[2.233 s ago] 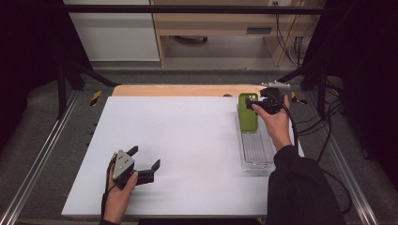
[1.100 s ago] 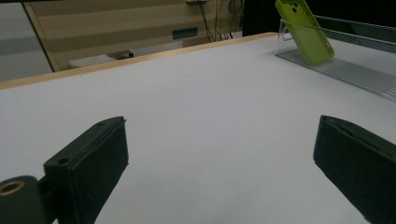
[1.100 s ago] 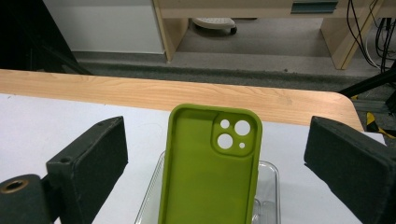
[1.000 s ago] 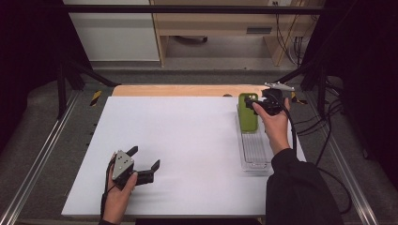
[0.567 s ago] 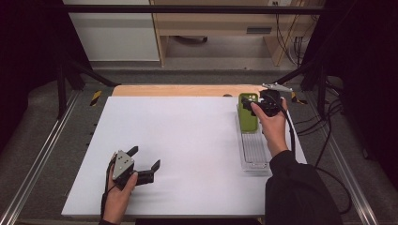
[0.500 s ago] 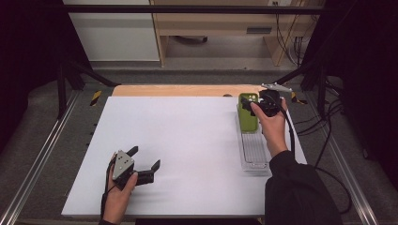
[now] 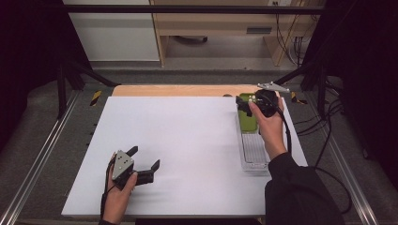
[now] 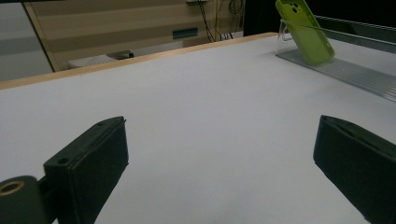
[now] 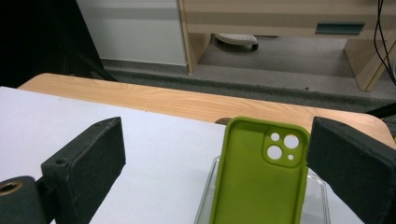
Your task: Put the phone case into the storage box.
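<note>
A lime-green phone case (image 7: 247, 119) leans upright against the far end of a clear plastic tray (image 7: 256, 152) at the table's right side. It has camera holes near its top (image 9: 261, 182). My right gripper (image 7: 245, 104) hovers just behind the case's top, open; its jaws (image 9: 219, 140) stand wide on either side of the case without touching it. My left gripper (image 7: 144, 158) rests low over the white table near the front left, open with nothing between its fingers (image 8: 219, 158). From there the case (image 8: 306, 30) and tray (image 8: 348, 72) lie far off to the right.
A white sheet (image 7: 187, 150) covers the table, with a wooden strip (image 7: 178, 90) along its far edge. Metal rails (image 7: 42, 154) run down both sides. A cable (image 7: 286, 136) trails from the right gripper along the person's forearm.
The right hand has crept slightly left, closer over the case's top. The left gripper and the case have stayed put.
</note>
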`<state>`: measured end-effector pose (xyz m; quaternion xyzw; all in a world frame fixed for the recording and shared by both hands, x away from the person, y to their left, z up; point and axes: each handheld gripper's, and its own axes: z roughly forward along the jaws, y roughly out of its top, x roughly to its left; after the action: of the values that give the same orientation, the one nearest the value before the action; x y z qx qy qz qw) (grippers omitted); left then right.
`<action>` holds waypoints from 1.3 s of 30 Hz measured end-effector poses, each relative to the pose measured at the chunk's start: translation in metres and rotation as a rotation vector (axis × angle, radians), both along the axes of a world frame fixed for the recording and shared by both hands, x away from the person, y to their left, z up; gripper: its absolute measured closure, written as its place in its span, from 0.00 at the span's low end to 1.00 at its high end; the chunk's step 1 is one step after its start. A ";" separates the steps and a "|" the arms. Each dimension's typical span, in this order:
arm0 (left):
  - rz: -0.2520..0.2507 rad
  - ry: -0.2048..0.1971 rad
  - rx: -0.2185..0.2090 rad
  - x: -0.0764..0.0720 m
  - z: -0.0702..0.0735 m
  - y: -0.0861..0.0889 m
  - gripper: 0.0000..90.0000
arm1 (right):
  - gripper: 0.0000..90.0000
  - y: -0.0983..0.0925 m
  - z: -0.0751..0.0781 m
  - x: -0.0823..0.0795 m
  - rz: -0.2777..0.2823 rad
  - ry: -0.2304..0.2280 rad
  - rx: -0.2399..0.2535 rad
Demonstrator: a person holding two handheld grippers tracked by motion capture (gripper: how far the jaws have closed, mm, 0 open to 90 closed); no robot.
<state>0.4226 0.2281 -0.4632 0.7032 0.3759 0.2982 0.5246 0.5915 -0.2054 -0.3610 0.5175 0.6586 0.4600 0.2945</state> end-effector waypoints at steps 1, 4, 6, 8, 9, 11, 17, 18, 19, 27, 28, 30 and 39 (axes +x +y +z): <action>0.000 -0.001 0.001 0.000 0.000 0.000 0.03 | 0.06 0.001 0.001 -0.001 0.003 -0.006 0.002; 0.000 -0.001 0.001 0.000 0.000 0.000 0.03 | 0.05 0.003 0.005 -0.004 0.005 -0.021 0.011; 0.000 0.000 0.001 0.000 0.000 0.000 0.03 | 0.06 0.004 0.007 -0.006 0.007 -0.034 0.009; 0.001 0.000 0.001 0.000 0.000 0.000 0.03 | 0.06 0.005 0.009 -0.008 0.008 -0.043 0.016; 0.001 0.000 0.001 0.000 0.000 0.000 0.03 | 0.05 0.005 0.010 -0.008 0.010 -0.052 0.015; 0.002 -0.001 0.000 0.000 0.000 0.000 0.03 | 0.06 0.006 0.011 -0.010 0.008 -0.061 0.019; 0.002 -0.002 0.001 0.000 0.000 0.001 0.03 | 0.06 0.007 0.016 -0.015 0.010 -0.090 0.017; 0.002 -0.001 0.001 0.000 0.000 0.001 0.03 | 0.06 0.007 0.016 -0.016 0.013 -0.092 0.015; 0.002 -0.001 0.002 0.000 0.000 0.001 0.03 | 0.06 0.007 0.017 -0.017 0.014 -0.094 0.012; 0.005 -0.003 0.004 0.000 0.000 0.001 0.03 | 0.05 0.006 0.020 -0.022 0.040 -0.084 -0.005; 0.006 -0.002 0.004 0.000 0.000 0.001 0.03 | 0.05 0.005 0.020 -0.023 0.041 -0.084 -0.008; 0.009 0.000 0.005 0.000 0.000 0.001 0.03 | 0.05 0.005 0.021 -0.024 0.046 -0.081 -0.013; 0.011 -0.007 -0.003 -0.001 0.001 0.003 0.03 | 0.06 0.000 0.026 -0.030 0.064 -0.085 -0.018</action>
<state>0.4221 0.2314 -0.4620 0.6993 0.3783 0.3032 0.5252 0.5612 -0.2051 -0.3348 0.4737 0.6658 0.4848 0.3119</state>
